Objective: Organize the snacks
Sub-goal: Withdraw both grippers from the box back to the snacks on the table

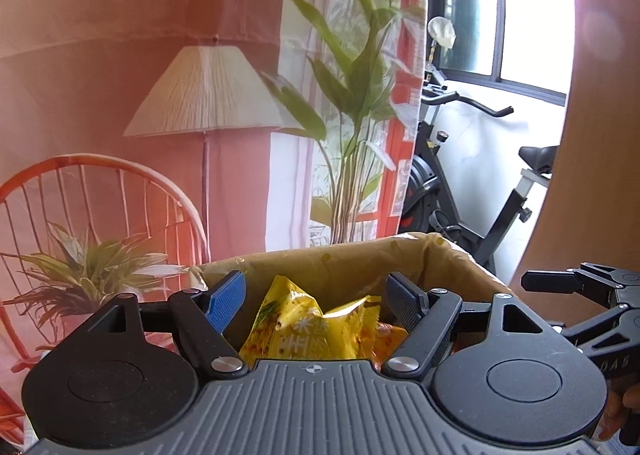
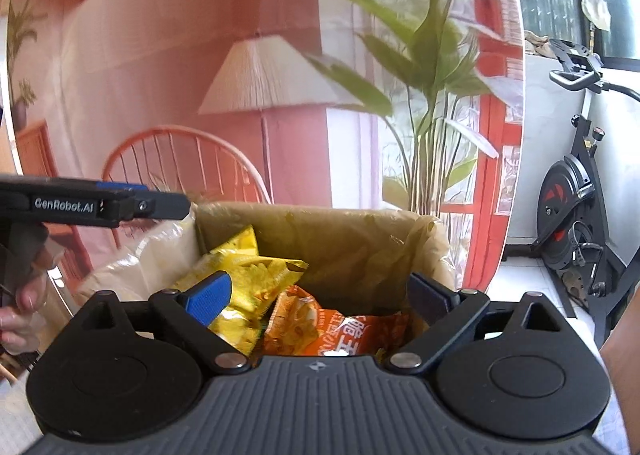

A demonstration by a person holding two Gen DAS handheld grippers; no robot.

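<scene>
Both the left gripper (image 1: 316, 297) and right gripper (image 2: 320, 295) hang spread and empty above the lined bin (image 2: 320, 223), where yellow packets (image 2: 244, 275) and an orange packet (image 2: 332, 329) lie gathered together.

In front of me hangs a printed backdrop (image 1: 120, 55) in warm pink, and I take it as my landmark. On it I see a pleated floor lamp (image 1: 204, 95), an orange wire chair (image 1: 92, 207) at its lower left with a striped potted plant (image 1: 88, 271) on it, and a tall leafy plant (image 1: 352, 95) near its right edge. To the right of the backdrop stands a black exercise bike (image 2: 576, 195) against a white wall (image 1: 472, 159). Above the bike is a dark-framed window (image 1: 520, 15), and bright daylight comes through it. Under the bike, right of the backdrop, the floor (image 2: 520, 287) has pale tiles.
</scene>
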